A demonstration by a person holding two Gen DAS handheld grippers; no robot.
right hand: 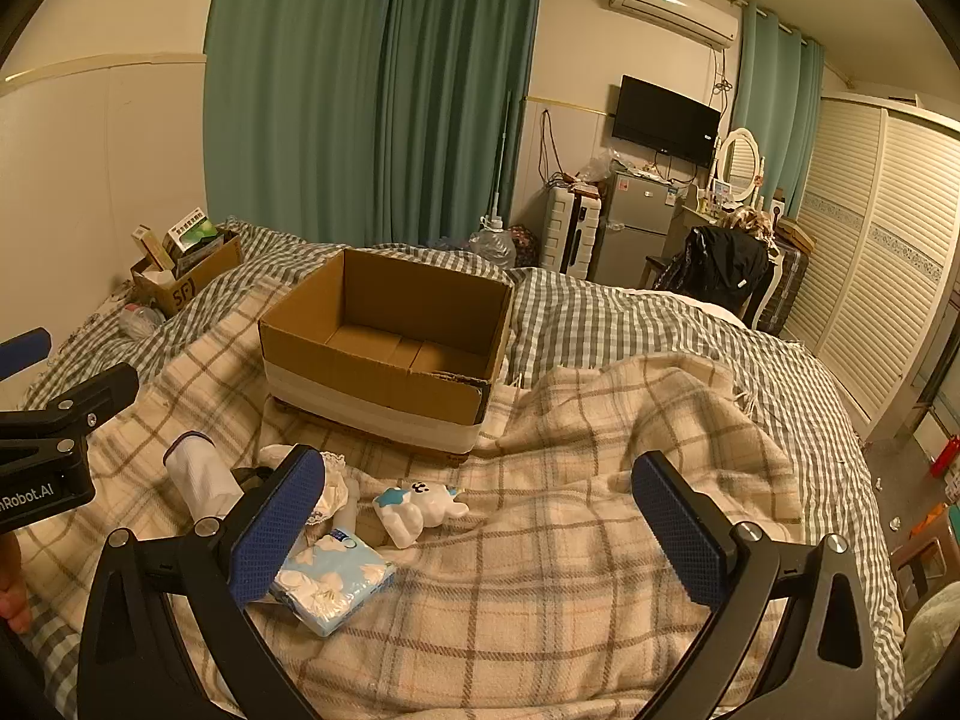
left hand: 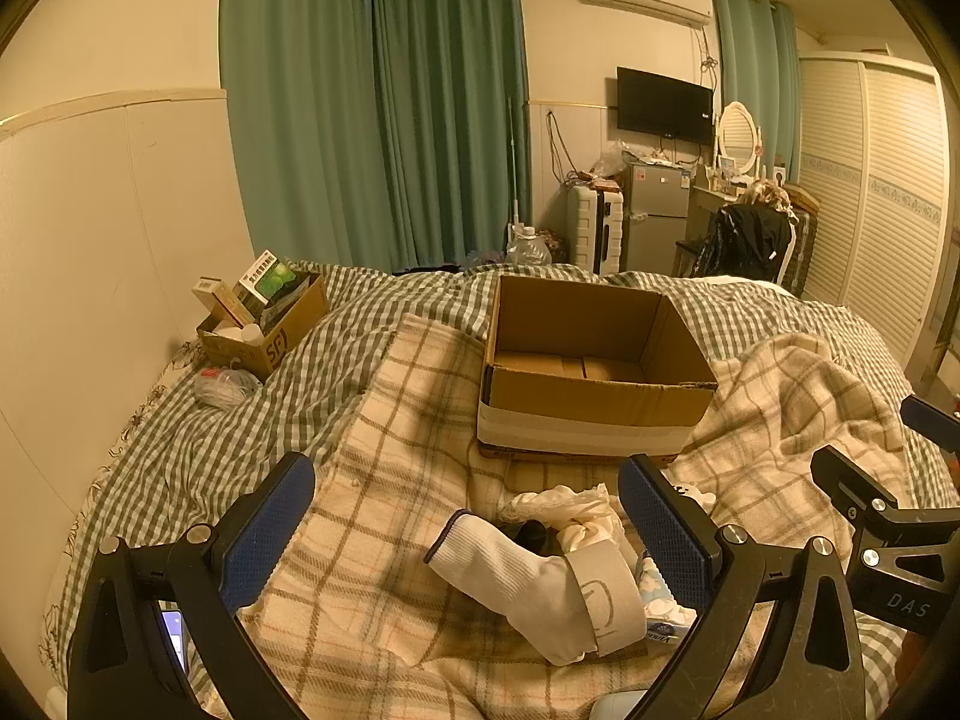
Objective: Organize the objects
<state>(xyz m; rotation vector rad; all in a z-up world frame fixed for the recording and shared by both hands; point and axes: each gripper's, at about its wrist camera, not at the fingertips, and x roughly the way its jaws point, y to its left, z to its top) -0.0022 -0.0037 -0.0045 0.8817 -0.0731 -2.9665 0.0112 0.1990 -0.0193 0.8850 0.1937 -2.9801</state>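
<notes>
Beneath both grippers spreads the cream plaid blanket, laid over a green gingham duvet. Ahead of the fingers, well past the tips, stands the open cardboard box with white tape round its base — nothing visible inside.

Left gripper hangs with its blue pads spread wide, gripping nothing; between them lies a white sock pair in a paper band, with crumpled cream lace cloth just beyond it. Only this view shows the band.

Right gripper is likewise wide apart and empty. Its view alone shows plainly the blue-and-white tissue pack, partly under the left finger, and the white bunny figurine between the fingers, nearer the left one.

Far left sits a smaller carton holding medicine boxes.
</notes>
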